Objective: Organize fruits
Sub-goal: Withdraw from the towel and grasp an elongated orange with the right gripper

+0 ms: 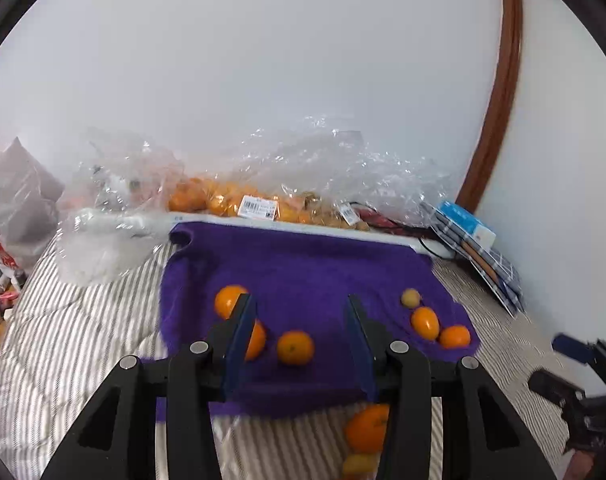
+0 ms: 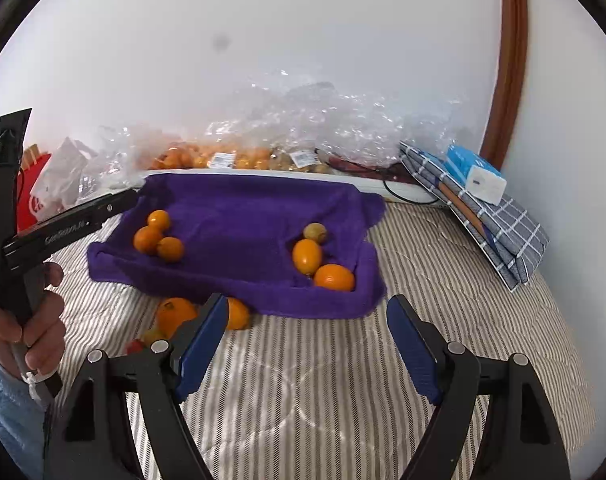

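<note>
A purple towel point(image 1: 303, 264) point(image 2: 247, 216) lies on a striped bed. On its left side sit three oranges point(image 1: 295, 347) point(image 2: 159, 238). On its right side sit a small brownish fruit point(image 1: 410, 298) point(image 2: 315, 233), an oval orange fruit point(image 1: 425, 322) point(image 2: 307, 256) and an orange point(image 1: 455, 337) point(image 2: 334, 277). More fruit lies off the towel on the bedding point(image 1: 367, 428) point(image 2: 177, 314). My left gripper point(image 1: 299, 312) is open and empty above the towel's near left part. My right gripper point(image 2: 307, 316) is open and empty above the bedding, in front of the towel.
Clear plastic bags with many oranges point(image 1: 223, 200) point(image 2: 223, 158) lie along the white wall. A folded checked cloth with a blue-white box point(image 2: 475, 176) leans at the right. A brown frame point(image 2: 511, 60) runs up the wall. Clutter lies at the left point(image 1: 7, 264).
</note>
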A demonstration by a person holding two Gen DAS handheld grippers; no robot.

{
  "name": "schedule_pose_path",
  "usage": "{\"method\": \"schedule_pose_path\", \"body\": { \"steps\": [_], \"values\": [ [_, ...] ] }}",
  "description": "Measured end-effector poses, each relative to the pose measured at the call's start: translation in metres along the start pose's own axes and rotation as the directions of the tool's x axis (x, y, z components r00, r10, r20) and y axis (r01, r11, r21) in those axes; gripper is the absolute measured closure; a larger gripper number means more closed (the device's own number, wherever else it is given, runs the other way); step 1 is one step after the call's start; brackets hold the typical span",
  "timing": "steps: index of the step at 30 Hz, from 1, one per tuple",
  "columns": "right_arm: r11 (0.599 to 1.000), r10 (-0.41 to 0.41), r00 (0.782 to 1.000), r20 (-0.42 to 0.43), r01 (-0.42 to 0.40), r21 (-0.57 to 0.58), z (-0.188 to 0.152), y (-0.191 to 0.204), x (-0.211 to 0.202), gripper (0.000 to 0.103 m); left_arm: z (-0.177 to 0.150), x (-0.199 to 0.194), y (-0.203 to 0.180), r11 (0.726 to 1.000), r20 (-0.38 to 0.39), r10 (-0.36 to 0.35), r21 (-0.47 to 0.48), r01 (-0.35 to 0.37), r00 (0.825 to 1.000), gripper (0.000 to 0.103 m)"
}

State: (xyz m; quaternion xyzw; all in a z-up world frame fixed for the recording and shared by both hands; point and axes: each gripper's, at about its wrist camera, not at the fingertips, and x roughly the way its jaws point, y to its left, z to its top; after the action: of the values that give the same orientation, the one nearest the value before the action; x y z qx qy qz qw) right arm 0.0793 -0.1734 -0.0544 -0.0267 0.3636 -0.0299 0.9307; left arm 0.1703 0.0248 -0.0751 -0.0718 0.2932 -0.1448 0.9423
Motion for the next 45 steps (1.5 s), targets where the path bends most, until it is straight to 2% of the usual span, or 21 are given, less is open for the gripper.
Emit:
{"method": "schedule_pose_path", "body": {
  "steps": [3, 7, 11, 15, 17, 20, 23, 28, 36, 38, 41, 45],
  "values": [
    [1.0, 0.019, 1.0, 0.011, -0.019, -0.012, -0.005, 0.007, -0.005, 0.022, -0.01, -0.015, 0.011, 1.0, -0.035, 0.018, -0.005, -0.018, 0.999, 0.06],
    [0.998, 0.066, 0.998, -0.018, -0.066, 0.02, -0.015, 0.011, 0.005, 0.022, -0.029, -0.028, 0.027, 0.998, -0.084, 0.066, 0.008, -0.066, 0.994, 0.06],
    [0.993, 0.106, 0.993, -0.059, -0.103, 0.059, -0.025, 0.015, 0.021, 0.031, -0.056, -0.039, 0.045, 0.989, -0.095, 0.151, 0.027, -0.149, 0.984, 0.059],
    [0.989, 0.141, 0.986, -0.089, -0.135, 0.067, -0.031, 0.02, 0.035, 0.037, -0.077, -0.035, 0.069, 0.983, -0.132, 0.172, -0.042, -0.179, 0.976, 0.059],
    [0.988, 0.151, 0.984, -0.094, -0.146, 0.054, -0.031, 0.023, 0.041, 0.04, -0.078, -0.028, 0.078, 0.978, -0.178, 0.179, -0.079, -0.196, 0.968, 0.059],
    [0.988, 0.153, 0.984, -0.096, -0.15, 0.032, -0.03, 0.029, 0.05, 0.045, -0.075, -0.031, 0.085, 0.977, -0.156, 0.162, -0.113, -0.18, 0.975, 0.059],
    [0.987, 0.157, 0.982, -0.107, -0.155, 0.026, -0.027, 0.034, 0.062, 0.048, -0.077, -0.03, 0.085, 0.975, -0.158, 0.176, -0.107, -0.193, 0.972, 0.057],
    [0.985, 0.171, 0.973, -0.153, -0.169, 0.027, -0.023, 0.039, 0.089, 0.05, -0.08, -0.028, 0.08, 0.978, -0.175, 0.175, -0.081, -0.191, 0.969, 0.057],
    [0.978, 0.208, 0.958, -0.198, -0.205, 0.032, -0.018, 0.045, 0.118, 0.05, -0.083, -0.023, 0.088, 0.978, -0.206, 0.138, -0.126, -0.166, 0.969, 0.057],
    [0.975, 0.22, 0.955, -0.198, -0.216, 0.043, -0.019, 0.043, 0.123, 0.064, -0.083, -0.023, 0.089, 0.978, -0.207, 0.134, -0.131, -0.163, 0.969, 0.057],
    [0.969, 0.245, 0.954, -0.174, -0.238, 0.059, -0.021, 0.037, 0.118, 0.064, -0.083, -0.023, 0.089, 0.979, -0.205, 0.124, -0.132, -0.153, 0.971, 0.057],
    [0.974, 0.225, 0.965, -0.137, -0.218, 0.061, -0.026, 0.022, 0.102, 0.064, -0.083, -0.022, 0.086, 0.985, -0.204, 0.099, -0.118, -0.125, 0.974, 0.057]
  ]
}}
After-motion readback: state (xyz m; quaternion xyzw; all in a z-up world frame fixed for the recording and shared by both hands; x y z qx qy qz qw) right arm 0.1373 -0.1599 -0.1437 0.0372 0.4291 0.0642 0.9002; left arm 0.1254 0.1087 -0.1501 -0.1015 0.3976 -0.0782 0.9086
